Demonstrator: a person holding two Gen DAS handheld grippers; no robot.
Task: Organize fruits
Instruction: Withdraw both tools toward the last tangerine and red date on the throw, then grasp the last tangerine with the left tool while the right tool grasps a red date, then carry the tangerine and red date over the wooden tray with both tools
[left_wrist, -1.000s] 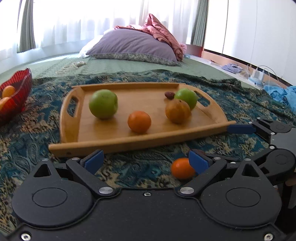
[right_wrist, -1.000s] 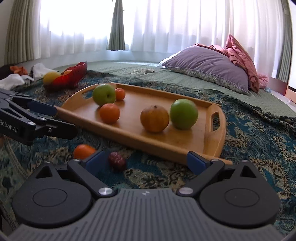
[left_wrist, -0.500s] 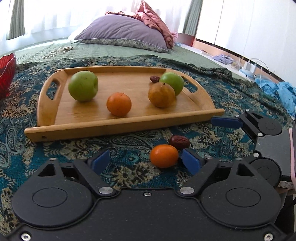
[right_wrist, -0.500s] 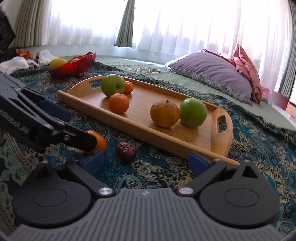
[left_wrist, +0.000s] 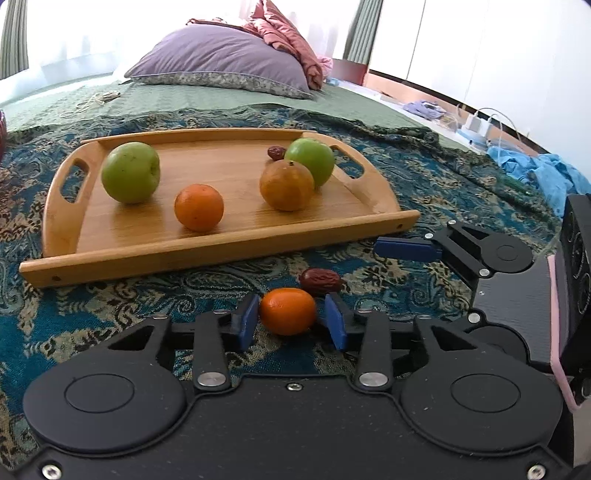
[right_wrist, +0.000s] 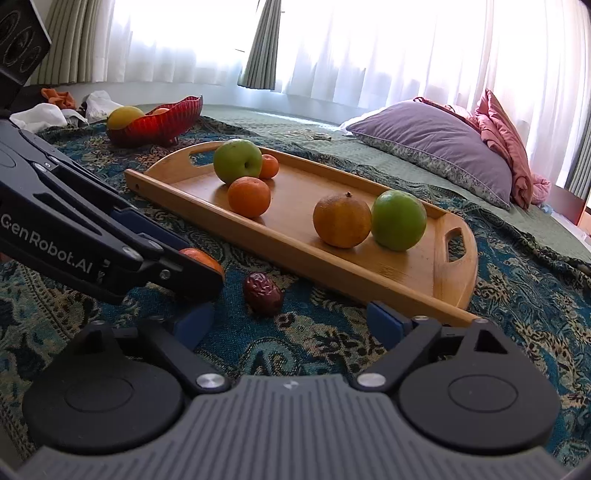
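A wooden tray (left_wrist: 229, 236) lies on the patterned blanket and holds two green apples (left_wrist: 131, 172), an orange (left_wrist: 199, 206), a brownish orange (left_wrist: 287, 185) and a date (left_wrist: 276, 152). My left gripper (left_wrist: 290, 323) has closed around a small orange (left_wrist: 288, 310) on the blanket in front of the tray; the left pad touches it, the right pad is a hair off. A loose date (left_wrist: 319, 280) lies just beyond it. My right gripper (right_wrist: 288, 323) is open and empty, with the same date (right_wrist: 263, 288) just ahead of it.
A red bowl (right_wrist: 157, 123) with fruit stands at the far left of the blanket. A purple pillow (right_wrist: 432, 136) lies behind the tray. Blue cloth and cables (left_wrist: 532, 166) lie off the blanket's right edge.
My left gripper has moved forward and narrowed its jaws around the small orange. My right gripper has come closer to the loose date and stayed open.
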